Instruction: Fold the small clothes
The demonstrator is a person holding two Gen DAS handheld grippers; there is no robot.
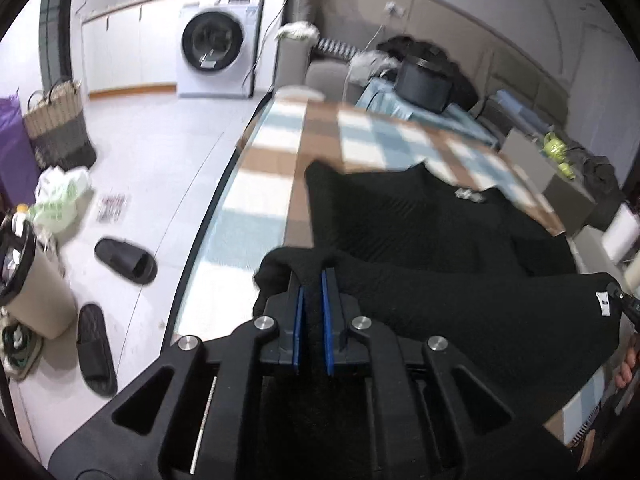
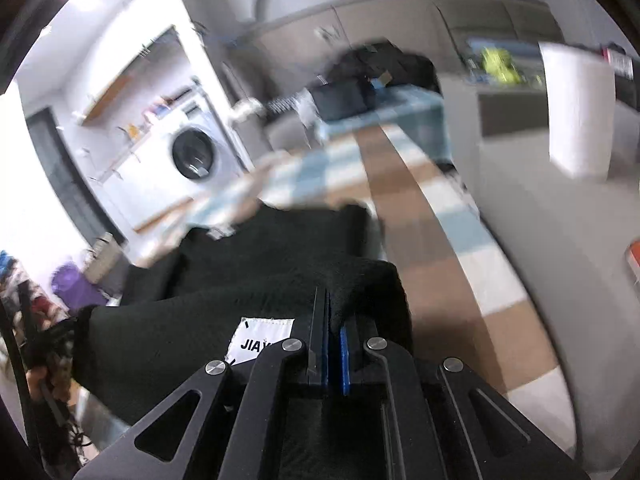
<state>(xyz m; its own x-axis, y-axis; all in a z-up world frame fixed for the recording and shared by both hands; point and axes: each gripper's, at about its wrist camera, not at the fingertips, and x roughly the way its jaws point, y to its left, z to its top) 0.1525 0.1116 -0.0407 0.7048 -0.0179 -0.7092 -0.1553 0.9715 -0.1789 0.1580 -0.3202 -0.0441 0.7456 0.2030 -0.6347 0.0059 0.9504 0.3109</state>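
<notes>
**Both grippers pinching the black knit, mid-fold**

Stood there watching: the left gripper point(image 1: 312, 280) was clamped narrow on a bunched corner of the black garment point(image 1: 420, 220), and the right gripper point(image 2: 334, 312) was pinched shut on another corner of it. The near edge hung raised between the two, while the far half lay flat on the checked cloth of the desk point(image 1: 260, 168).

What could've gone wrong, I reckoned: the knit looked thick and slack, so if the two grippers travelled unevenly the fold line would skew, or a corner could slip out of the thin blue pads point(image 1: 298, 320) and flop back. The left corner sat close to the desk edge too, so a dropped corner might slide off toward the slippers point(image 1: 126, 260) on the floor.

View differences: only the right wrist camera showed the white sewn label point(image 2: 260, 340) up close, just left of the right gripper. Only the left one gave a sharp look at the washing machine point(image 1: 216, 48) beyond the desk; the right view was badly smeared.
</notes>
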